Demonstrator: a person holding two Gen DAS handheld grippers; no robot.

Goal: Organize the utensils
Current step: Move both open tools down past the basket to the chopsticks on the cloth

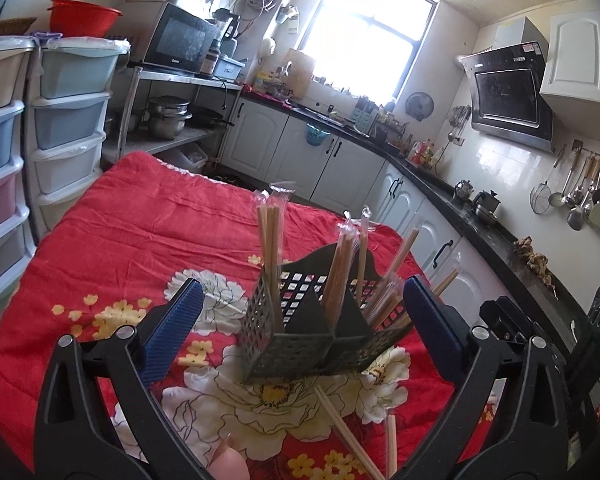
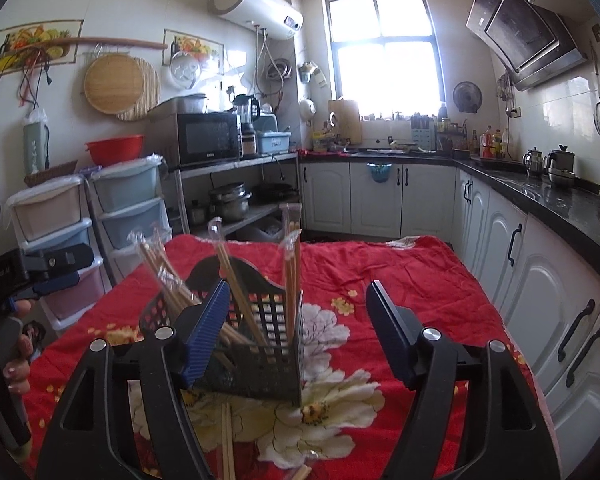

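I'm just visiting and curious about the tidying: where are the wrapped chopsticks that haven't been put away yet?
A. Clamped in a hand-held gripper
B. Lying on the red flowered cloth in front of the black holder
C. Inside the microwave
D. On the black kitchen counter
B: several loose wrapped chopsticks lie on the red flowered cloth, just in front of the black holder.

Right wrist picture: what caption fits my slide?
Open right gripper before a black utensil holder of wrapped chopsticks.
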